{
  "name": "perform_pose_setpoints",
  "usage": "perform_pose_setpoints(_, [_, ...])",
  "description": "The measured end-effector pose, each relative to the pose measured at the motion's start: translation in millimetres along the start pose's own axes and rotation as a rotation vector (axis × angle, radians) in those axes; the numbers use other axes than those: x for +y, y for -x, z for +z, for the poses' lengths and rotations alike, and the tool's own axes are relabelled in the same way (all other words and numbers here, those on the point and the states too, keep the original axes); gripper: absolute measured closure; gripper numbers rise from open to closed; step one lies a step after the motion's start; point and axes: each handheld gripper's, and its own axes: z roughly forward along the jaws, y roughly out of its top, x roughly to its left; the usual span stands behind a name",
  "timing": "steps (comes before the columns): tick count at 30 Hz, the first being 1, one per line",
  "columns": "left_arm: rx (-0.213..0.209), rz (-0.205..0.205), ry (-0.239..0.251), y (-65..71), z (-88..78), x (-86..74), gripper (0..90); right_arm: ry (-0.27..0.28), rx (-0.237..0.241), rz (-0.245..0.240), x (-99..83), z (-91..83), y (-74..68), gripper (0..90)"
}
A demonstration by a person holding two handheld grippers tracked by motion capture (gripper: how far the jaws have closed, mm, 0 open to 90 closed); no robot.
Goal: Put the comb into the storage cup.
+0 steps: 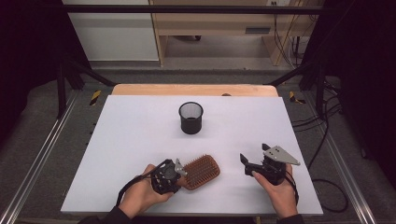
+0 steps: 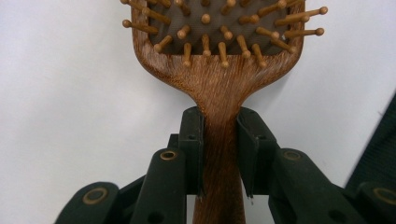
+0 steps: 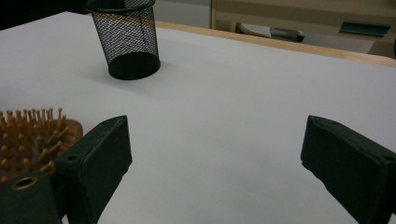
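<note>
I am clamping my left gripper (image 2: 219,154) on the wooden hairbrush (image 1: 201,171) handle at the table's (image 1: 140,126) near edge; my right gripper (image 3: 215,158) is gaping wide. I am advising a level lift toward the mesh cup (image 1: 191,117).

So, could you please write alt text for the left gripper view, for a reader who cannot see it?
The left gripper is shut on the narrow handle of a wooden hairbrush, one black jaw on each side of it. The brush head extends toward the top, its wooden bristle pins facing the camera, above a plain white table.
</note>
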Motion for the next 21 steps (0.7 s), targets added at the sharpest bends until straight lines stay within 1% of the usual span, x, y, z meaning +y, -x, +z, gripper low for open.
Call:
perform_pose_setpoints(2, [0.021,-0.006,0.036,-3.0,-2.5,0.2,73.1,0.001,0.002,0.002,0.3,-0.6,-0.2,8.7])
perform_pose_setpoints(5, [0.042,-0.024,0.102,-8.2,-6.0,0.2,73.1,0.003,0.006,0.007,0.6,-0.9,-0.6,8.6])
perform_pose_setpoints(8, [0.066,-0.043,0.15,-13.8,-9.5,0.5,73.1,0.01,0.015,0.035,1.8,-1.8,-1.1,8.2])
perform_pose_setpoints(12, [0.091,-0.064,0.214,-21.8,-13.9,0.7,73.1,0.021,0.05,0.08,4.9,-2.0,-3.7,7.2])
perform_pose_setpoints(14, [0.111,-0.061,0.246,-24.5,-14.6,0.6,73.1,0.025,0.08,0.096,6.9,-0.9,-6.9,6.7])
perform_pose_setpoints(15, [0.124,-0.054,0.254,-25.3,-14.2,0.9,73.1,0.027,0.097,0.111,7.9,0.2,-9.2,6.4])
perform_pose_setpoints(17, [0.129,-0.051,0.262,-26.6,-12.1,1.8,73.1,0.023,0.133,0.125,9.3,3.2,-14.8,6.1])
perform_pose_setpoints(19, [0.131,-0.052,0.279,-27.4,-9.0,2.7,73.1,0.012,0.161,0.121,10.0,7.2,-21.8,5.8])
perform_pose_setpoints(21, [0.144,-0.047,0.296,-28.3,-6.3,3.6,73.1,-0.003,0.191,0.115,10.3,11.7,-29.7,5.6])
